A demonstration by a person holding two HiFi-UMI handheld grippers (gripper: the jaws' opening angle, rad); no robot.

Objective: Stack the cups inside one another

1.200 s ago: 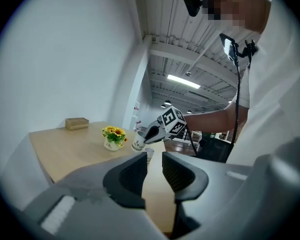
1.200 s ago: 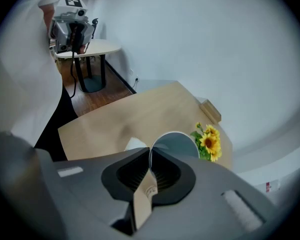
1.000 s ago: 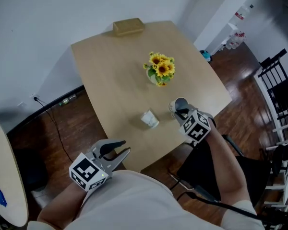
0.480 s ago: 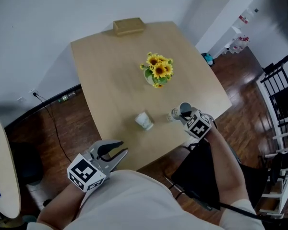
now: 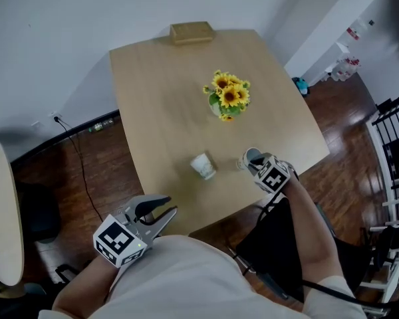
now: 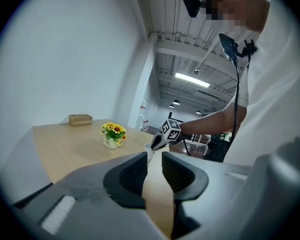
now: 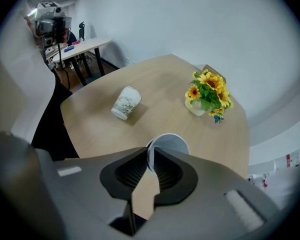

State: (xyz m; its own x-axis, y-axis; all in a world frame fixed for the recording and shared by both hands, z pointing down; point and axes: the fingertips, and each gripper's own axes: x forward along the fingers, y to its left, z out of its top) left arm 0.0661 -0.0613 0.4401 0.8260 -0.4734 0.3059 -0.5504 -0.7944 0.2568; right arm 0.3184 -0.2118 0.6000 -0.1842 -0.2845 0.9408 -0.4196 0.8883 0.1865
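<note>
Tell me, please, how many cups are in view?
2. One cup lies on its side on the table; the other cup stands upright, rim between the right gripper's jaws, which have just been opening. None seems hidden.

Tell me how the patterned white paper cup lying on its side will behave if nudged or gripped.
The patterned white paper cup rests on its curved side on the light wooden table, so a nudge would probably roll it, likely in an arc since it tapers. It looks thin-walled: probably light, and apt to crumple under a squeeze.
</note>
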